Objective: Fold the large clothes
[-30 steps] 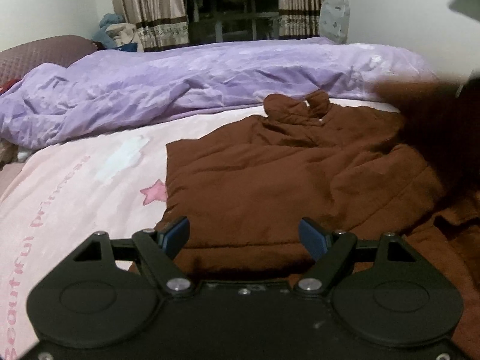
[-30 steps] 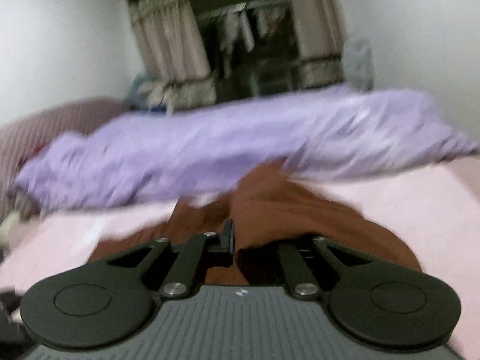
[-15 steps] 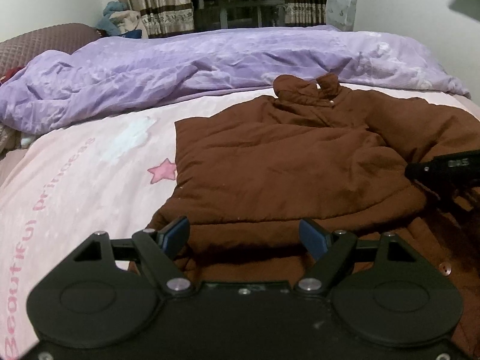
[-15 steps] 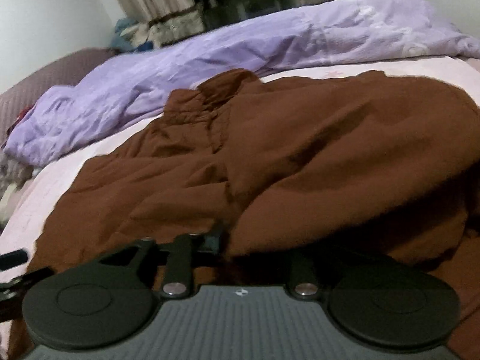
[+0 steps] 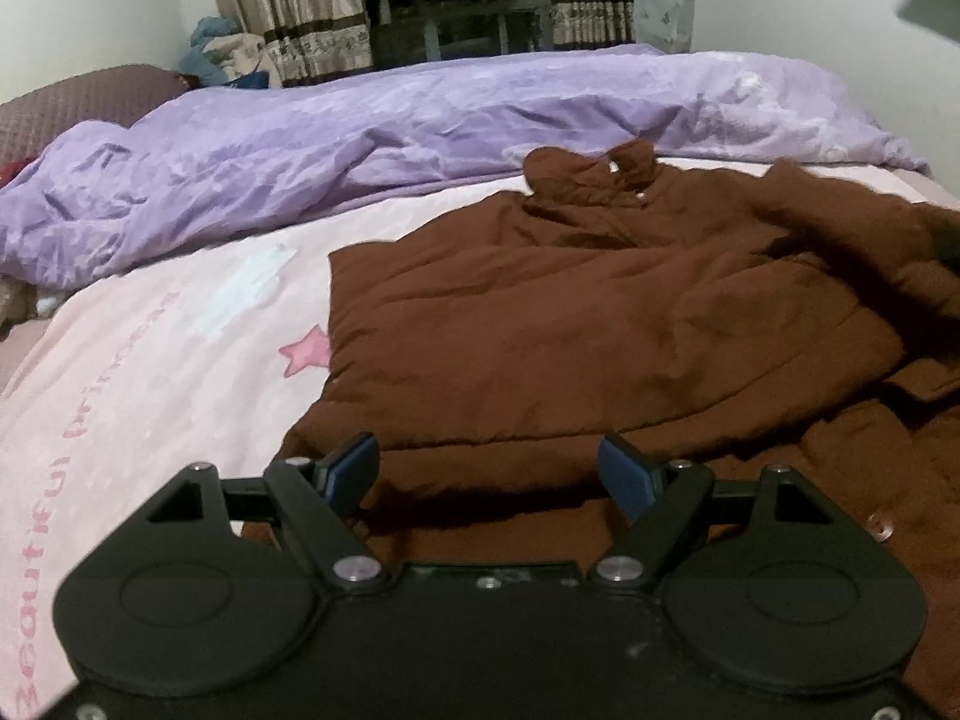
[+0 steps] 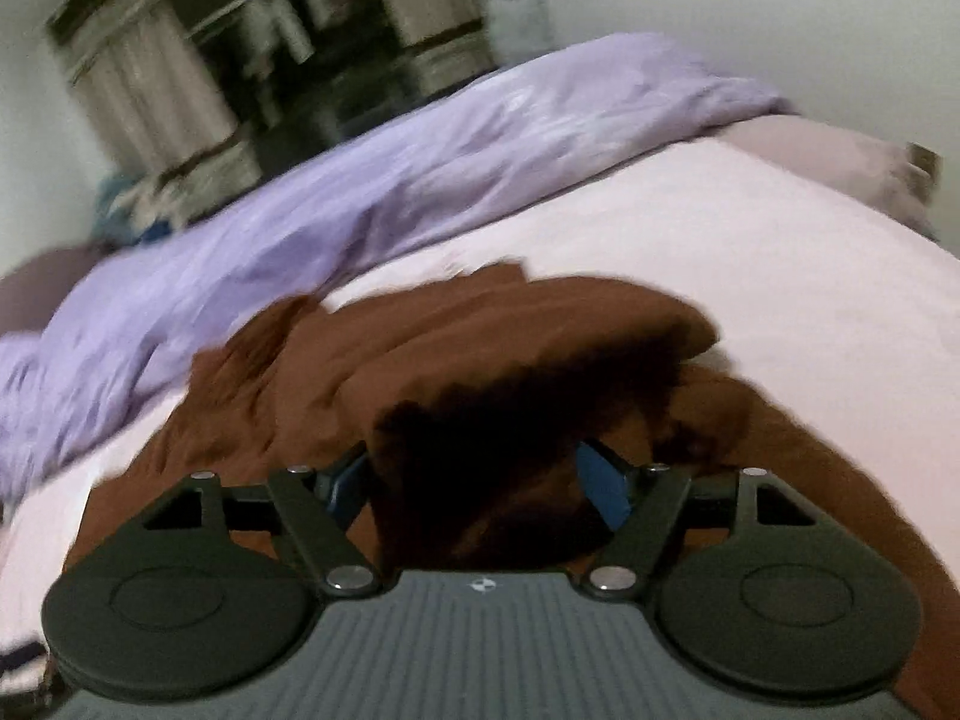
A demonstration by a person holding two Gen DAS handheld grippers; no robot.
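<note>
A large brown padded jacket [image 5: 600,324] lies on the pink bed sheet [image 5: 150,360], its collar [image 5: 588,180] at the far end and one side folded over the body. My left gripper [image 5: 489,471] hovers open over the jacket's near hem with nothing between its blue pads [image 5: 354,468]. In the blurred right wrist view, my right gripper [image 6: 474,483] stands low over the jacket [image 6: 480,348]. Its jaws are opening, and a dark fold of brown fabric lies loosely between them, with the right pad [image 6: 600,486] clear of the cloth.
A crumpled purple duvet [image 5: 360,138] runs across the bed behind the jacket. A maroon pillow [image 5: 78,102] lies at the far left, with curtains [image 5: 300,6] and a dark window behind. The sheet carries a pink star [image 5: 306,351] and lettering to the jacket's left.
My right gripper was shut on a fold of the jacket, brought it down across the garment, then spread its jaws as the view rolled. The left gripper stayed put.
</note>
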